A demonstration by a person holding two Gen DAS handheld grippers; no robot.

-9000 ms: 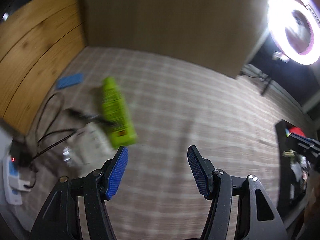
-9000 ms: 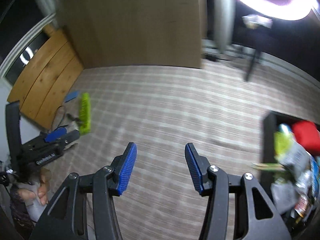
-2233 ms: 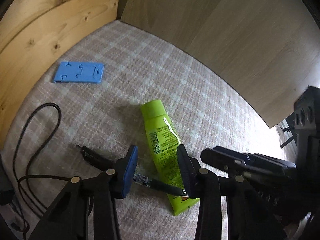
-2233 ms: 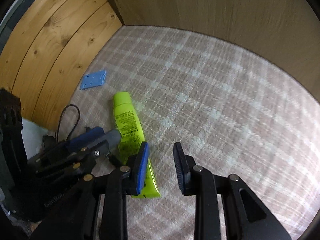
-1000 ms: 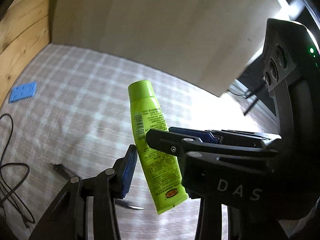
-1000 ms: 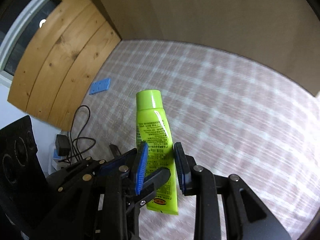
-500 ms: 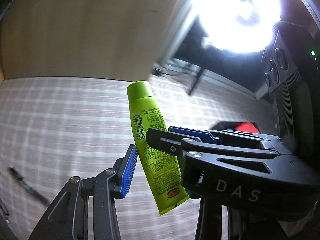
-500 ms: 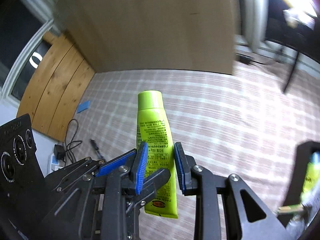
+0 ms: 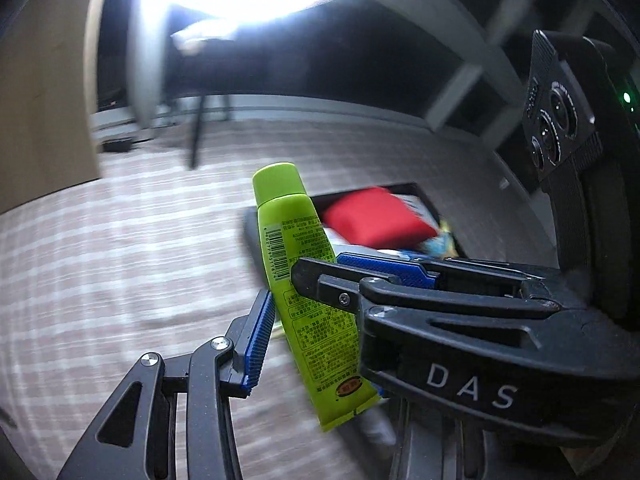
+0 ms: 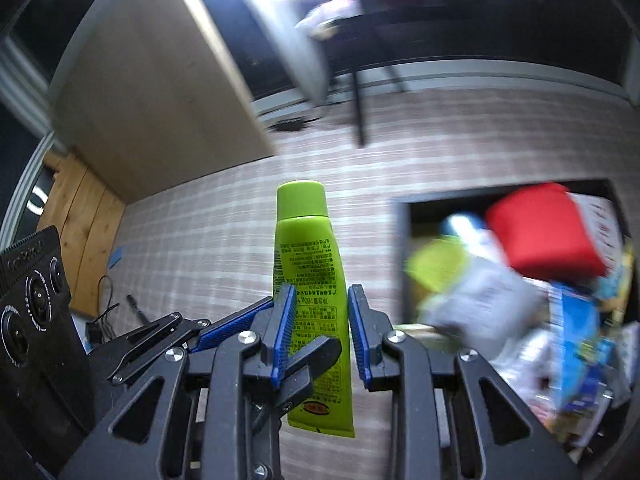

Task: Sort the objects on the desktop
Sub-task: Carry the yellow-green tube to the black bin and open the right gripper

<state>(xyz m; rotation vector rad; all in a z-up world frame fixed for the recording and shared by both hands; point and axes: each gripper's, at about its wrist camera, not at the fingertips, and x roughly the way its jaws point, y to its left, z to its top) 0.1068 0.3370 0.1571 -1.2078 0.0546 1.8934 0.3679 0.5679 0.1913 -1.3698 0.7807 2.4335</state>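
The lime-green tube [image 10: 310, 300] is clamped between the blue pads of the right gripper [image 10: 322, 330], cap pointing away from the jaws and crimped end hanging below them. The same tube [image 9: 304, 292] is also gripped by the left gripper [image 9: 316, 320], whose left pad is pressed against its side, while the right-hand pad is hidden behind the crossing right gripper's finger. Both sets of jaws are held at the same width as a second ago. Compared with half a second earlier, the beige wall panel [image 10: 160, 92] has been swept off to the left of the jaws, and the dark box [image 10: 404, 240] of sorted items, with a red object [image 10: 544, 232] inside, is now seen just to the right of and beyond the fingertips. The plaid tablecloth [image 9: 120, 260] is blurred beneath the tube
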